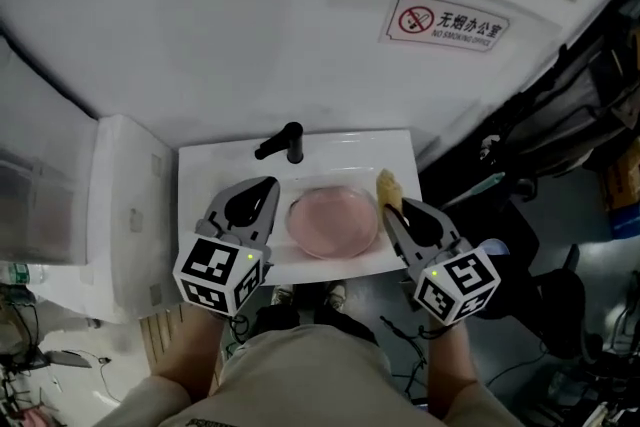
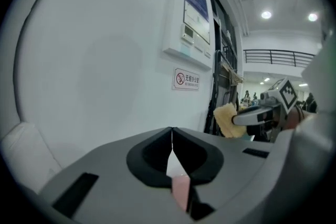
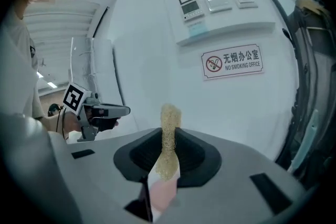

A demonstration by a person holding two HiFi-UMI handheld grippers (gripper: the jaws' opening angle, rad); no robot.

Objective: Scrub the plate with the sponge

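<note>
A round pink plate (image 1: 333, 220) lies in the basin of the white sink (image 1: 200, 170), between my two grippers. My left gripper (image 1: 270, 185) hovers over the basin's left side, its jaws closed together with nothing between them; in the left gripper view the tips meet (image 2: 171, 132) and a sliver of plate (image 2: 180, 190) shows below. My right gripper (image 1: 390, 207) is over the plate's right rim, shut on a yellow sponge (image 1: 388, 185). The sponge (image 3: 169, 136) stands upright between the jaws in the right gripper view, above the plate (image 3: 160, 194). The sponge (image 2: 227, 119) also shows in the left gripper view.
A black faucet (image 1: 288, 143) rises at the sink's back edge, just behind the plate. A white cabinet (image 1: 125, 205) flanks the sink on the left. Dark bags and cables (image 1: 570, 115) crowd the right. The wall behind carries a no-smoking sign (image 1: 445, 22).
</note>
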